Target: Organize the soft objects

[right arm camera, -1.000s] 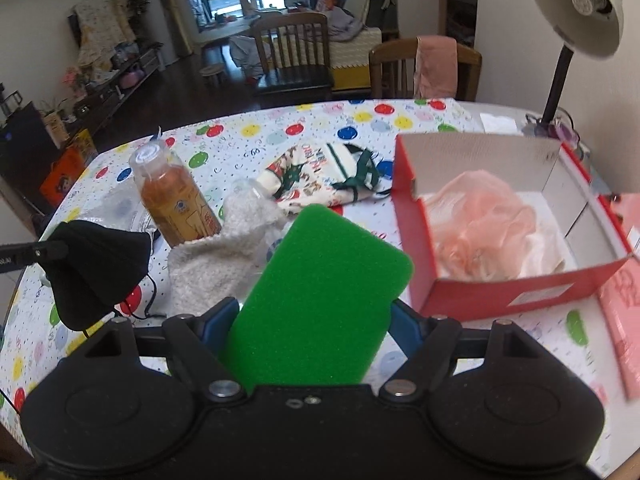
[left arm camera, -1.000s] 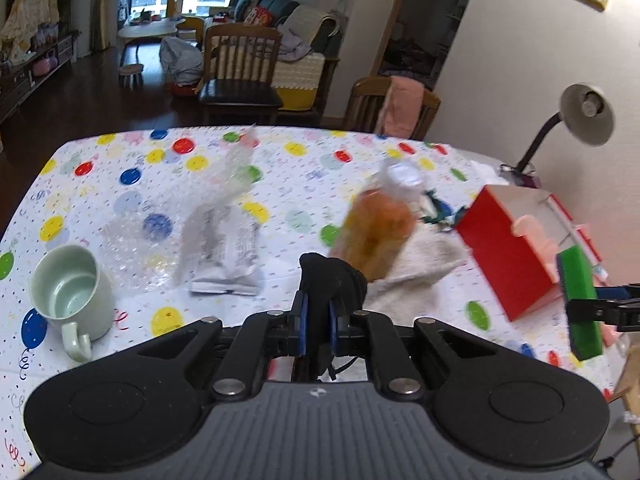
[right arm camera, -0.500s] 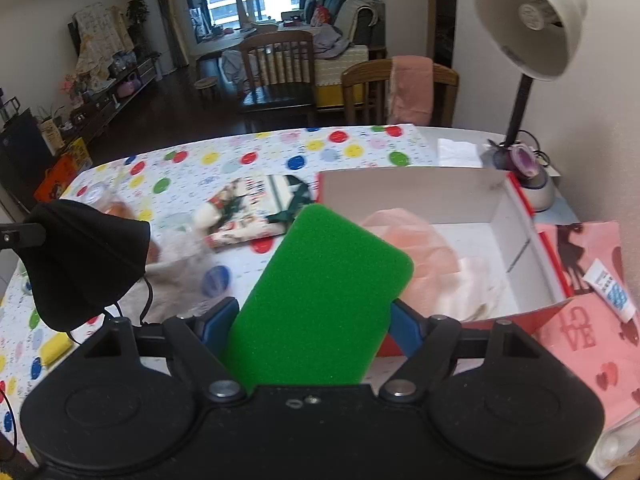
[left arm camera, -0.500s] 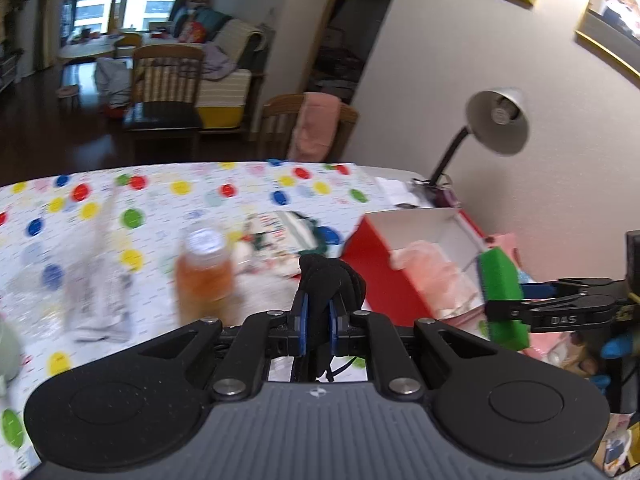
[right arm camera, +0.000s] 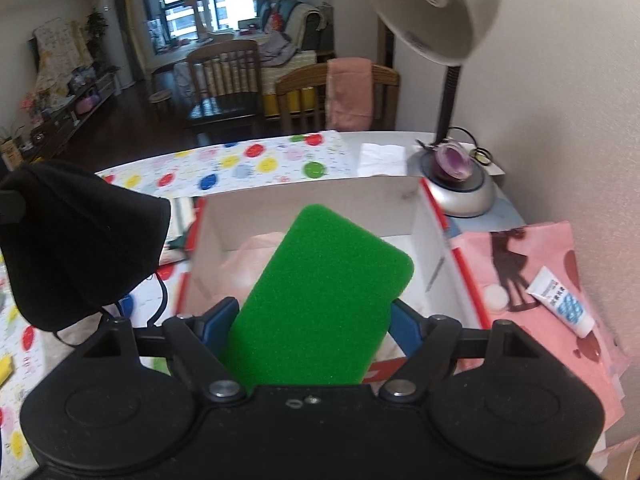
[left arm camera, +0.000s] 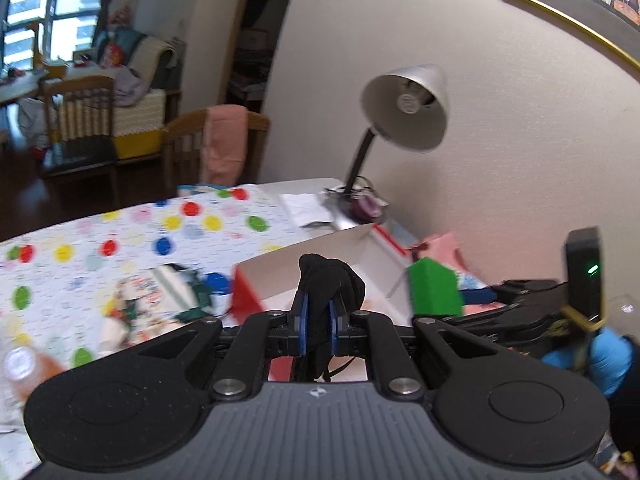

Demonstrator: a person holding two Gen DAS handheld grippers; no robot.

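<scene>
My left gripper (left arm camera: 316, 316) is shut on a black face mask (left arm camera: 326, 284), which hangs at the left of the right wrist view (right arm camera: 80, 240). My right gripper (right arm camera: 312, 320) is shut on a green sponge (right arm camera: 320, 300), seen at the right in the left wrist view (left arm camera: 434, 290). Both are held above the near side of a red cardboard box with a white inside (right arm camera: 316, 200), also in the left wrist view (left arm camera: 360, 248). A pink soft item (right arm camera: 256, 252) lies in the box.
A desk lamp (right arm camera: 452, 76) stands behind the box by the wall. A pink bag (right arm camera: 532, 272) with a small tube (right arm camera: 560, 300) lies right of the box. A patterned cloth (left arm camera: 160, 292) and an orange bottle (left arm camera: 24, 368) lie left on the dotted tablecloth.
Both grippers have swung right toward the red box with their loads. The box now sits directly ahead; the bottle and cloth have slid off to the left.
</scene>
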